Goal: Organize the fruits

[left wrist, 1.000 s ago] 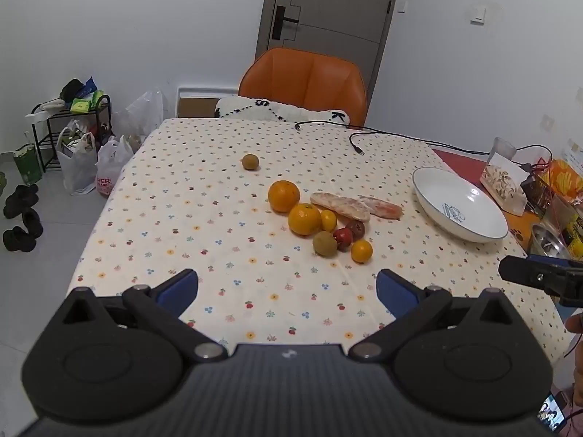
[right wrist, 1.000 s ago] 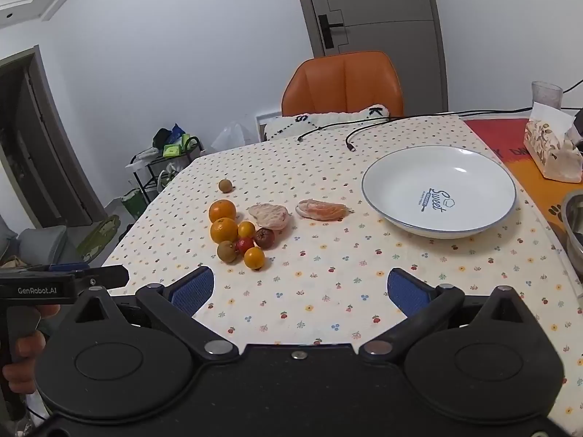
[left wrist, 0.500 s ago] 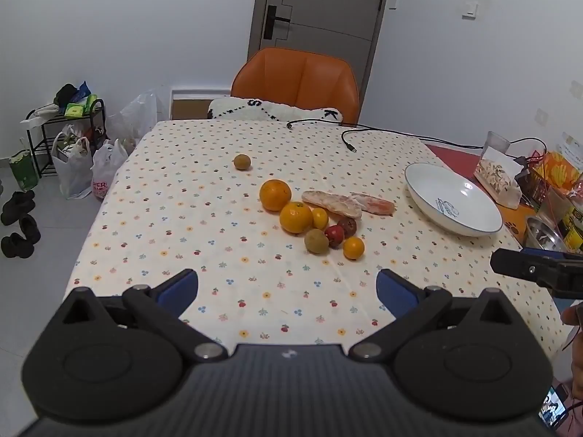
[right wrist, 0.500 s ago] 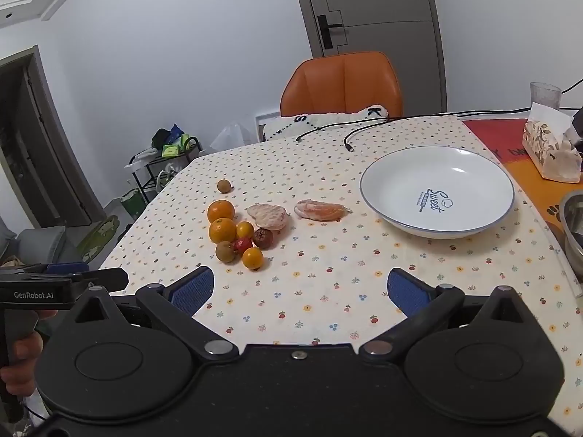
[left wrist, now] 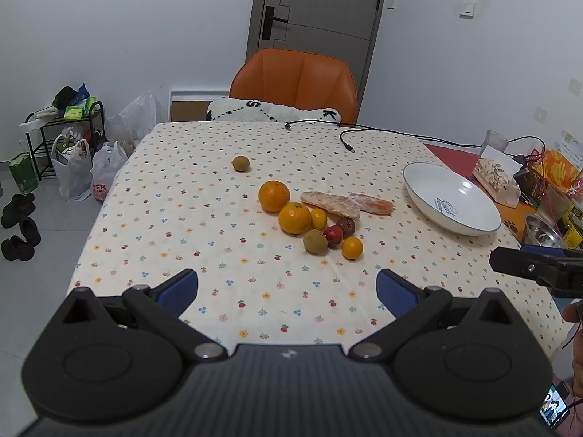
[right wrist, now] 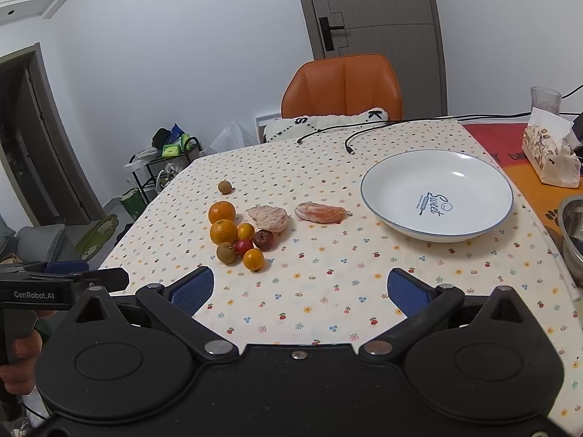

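Fruits (left wrist: 309, 218) lie in a tight cluster near the middle of the table (left wrist: 182, 218), left of the white plate (right wrist: 437, 196). One small brown fruit (left wrist: 241, 163) sits apart, farther away. My left gripper (left wrist: 288, 287) and my right gripper (right wrist: 298, 287) both hover above the near edge, spread wide, holding nothing.

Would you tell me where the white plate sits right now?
In both views the white plate sits empty on the table's right side, right of the peeled orange segment.

Glossy ceramic plate (right wrist: 437, 196) on matt printed cloth tablecloth (right wrist: 328, 291) (slightly creased).
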